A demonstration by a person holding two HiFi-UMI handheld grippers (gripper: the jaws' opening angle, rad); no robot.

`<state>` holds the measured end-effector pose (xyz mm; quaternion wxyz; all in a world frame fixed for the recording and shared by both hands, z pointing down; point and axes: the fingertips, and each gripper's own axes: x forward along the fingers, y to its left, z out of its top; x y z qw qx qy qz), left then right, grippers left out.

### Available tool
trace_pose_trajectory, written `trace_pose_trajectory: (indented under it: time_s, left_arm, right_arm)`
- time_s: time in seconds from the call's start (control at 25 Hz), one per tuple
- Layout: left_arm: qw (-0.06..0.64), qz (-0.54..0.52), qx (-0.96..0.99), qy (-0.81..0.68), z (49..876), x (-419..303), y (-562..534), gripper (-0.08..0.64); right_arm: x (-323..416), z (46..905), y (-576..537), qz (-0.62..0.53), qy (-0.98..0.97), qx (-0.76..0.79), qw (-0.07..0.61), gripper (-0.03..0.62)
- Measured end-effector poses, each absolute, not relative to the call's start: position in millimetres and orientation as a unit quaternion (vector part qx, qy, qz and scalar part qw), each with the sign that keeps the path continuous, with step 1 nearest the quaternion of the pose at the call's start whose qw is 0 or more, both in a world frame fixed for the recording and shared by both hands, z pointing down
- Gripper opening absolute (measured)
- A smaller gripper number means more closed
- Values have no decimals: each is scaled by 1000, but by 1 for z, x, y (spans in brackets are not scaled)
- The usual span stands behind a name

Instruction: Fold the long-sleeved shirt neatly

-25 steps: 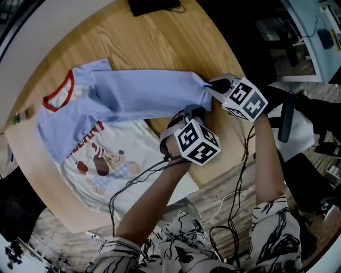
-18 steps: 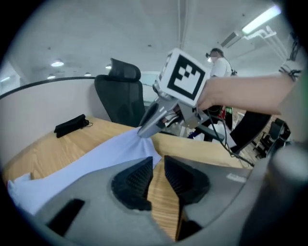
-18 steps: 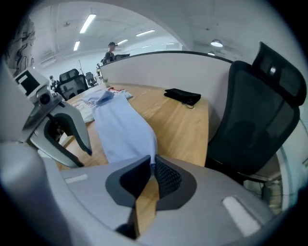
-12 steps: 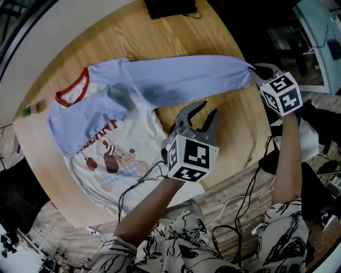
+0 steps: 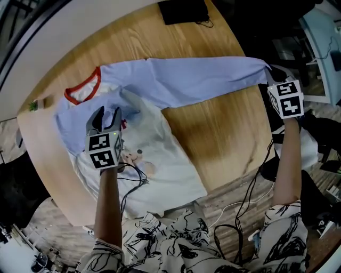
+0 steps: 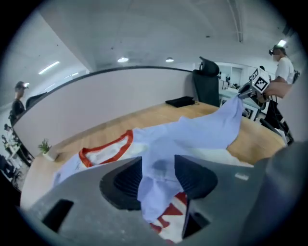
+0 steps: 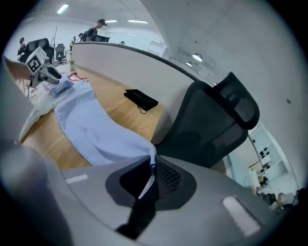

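A long-sleeved shirt (image 5: pixel 160 165) lies face up on the round wooden table (image 5: pixel 224 144), white body, blue shoulders, red collar (image 5: pixel 82 91). Its blue sleeve (image 5: pixel 202 80) stretches right, off the tabletop. My right gripper (image 5: pixel 269 72) is shut on the cuff; the cloth edge is pinched between the pads (image 7: pixel 151 175). My left gripper (image 5: pixel 105 116) hovers over the chest near the shoulder. Its jaws have just been opening and stand apart, with a blue fold (image 6: pixel 159 173) showing in the gap and neither pad pressing on it.
A black flat object (image 5: pixel 184 10) lies at the table's far edge, and a small plant (image 5: pixel 33 105) stands at its left rim. Cables (image 5: pixel 133 178) trail from the left gripper over the shirt. A black office chair (image 7: pixel 211 129) stands beyond the right gripper.
My left gripper swung from beside the cuff across the table to the shirt's chest, and its jaws opened. The right gripper drew the cuff out to the right, stretching the sleeve straight.
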<state>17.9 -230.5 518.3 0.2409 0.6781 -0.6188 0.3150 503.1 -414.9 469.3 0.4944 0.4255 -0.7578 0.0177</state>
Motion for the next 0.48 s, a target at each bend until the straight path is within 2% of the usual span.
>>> trace_pose_trajectory:
  time_s: [0.2, 0.24, 0.28, 0.32, 0.48]
  left_arm:
    - [291, 307, 705, -569, 547, -4, -235, 209]
    - [289, 303, 713, -562, 546, -3, -238, 161]
    - [282, 300, 721, -558, 540, 0, -241, 65]
    - [274, 297, 730, -552, 533, 6, -245, 28]
    - [275, 258, 765, -522, 509, 45, -267, 25]
  right_arm:
    - [509, 460, -424, -5, -724, 469, 505, 31]
    - [508, 459, -425, -8, -721, 474, 506, 31]
    - [507, 457, -426, -12, -720, 475, 506, 31]
    - [504, 456, -427, -14, -721, 474, 506, 31]
    - [487, 447, -426, -20, -737, 459, 496, 31]
